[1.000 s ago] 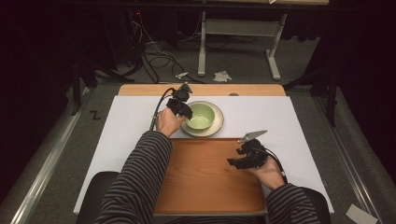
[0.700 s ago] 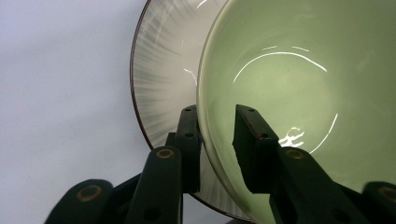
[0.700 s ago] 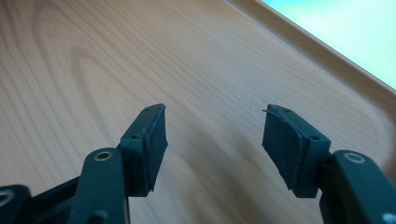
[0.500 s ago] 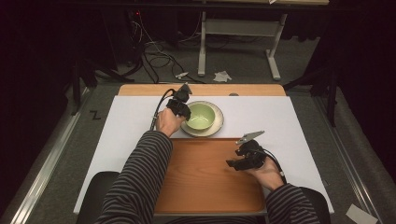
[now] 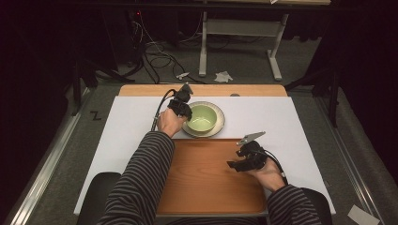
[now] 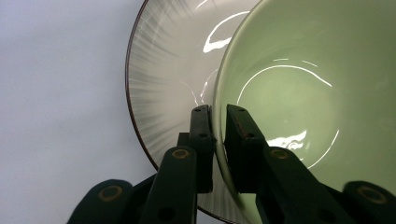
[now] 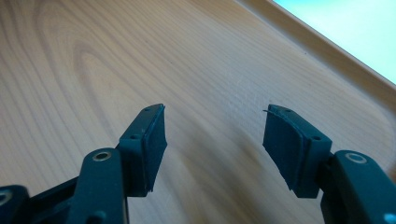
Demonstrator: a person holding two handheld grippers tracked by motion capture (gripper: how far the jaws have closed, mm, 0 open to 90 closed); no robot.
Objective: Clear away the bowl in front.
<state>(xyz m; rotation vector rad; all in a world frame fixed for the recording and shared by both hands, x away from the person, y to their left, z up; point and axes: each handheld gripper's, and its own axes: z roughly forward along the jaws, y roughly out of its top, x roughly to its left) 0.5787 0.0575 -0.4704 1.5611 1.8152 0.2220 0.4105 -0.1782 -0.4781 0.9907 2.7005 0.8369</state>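
The left tongs (image 5: 184, 110) sit at the near-left rim of the green bowl (image 5: 202, 117), and in the left gripper view the left tongs (image 6: 219, 128) have just been closing with the rim of the bowl (image 6: 299, 93) between them. 1 pad stands outside the wall and 1 inside, and both press on the thin rim, so the grip is narrow and holds the bowl.

The bowl stands upright in the middle of a plate (image 5: 219, 125), a shallow dish with a dark edge and fine grey streaks running toward its centre; the plate (image 6: 159, 88) shows clearly to the left of the bowl in the left gripper view. The plate rests on the white sheet (image 5: 131, 126) that covers most of the bench (image 5: 141, 90), whose wooden far edge shows beyond the sheet. The plate's near edge lies just beside the far edge of the tray (image 5: 206, 178), a brown wooden board on the person's side of the bench; whether the 2 touch I cannot tell.

The right tongs (image 5: 233, 164) hang over the right part of the tray, well apart from the bowl. In the right gripper view the right tongs (image 7: 215, 144) stand wide, with bare wood grain of the tray (image 7: 93, 70) between the pads and nothing held. The tray's raised edge runs across the upper right of that view.

Both forearms wear striped sleeves (image 5: 141, 183).
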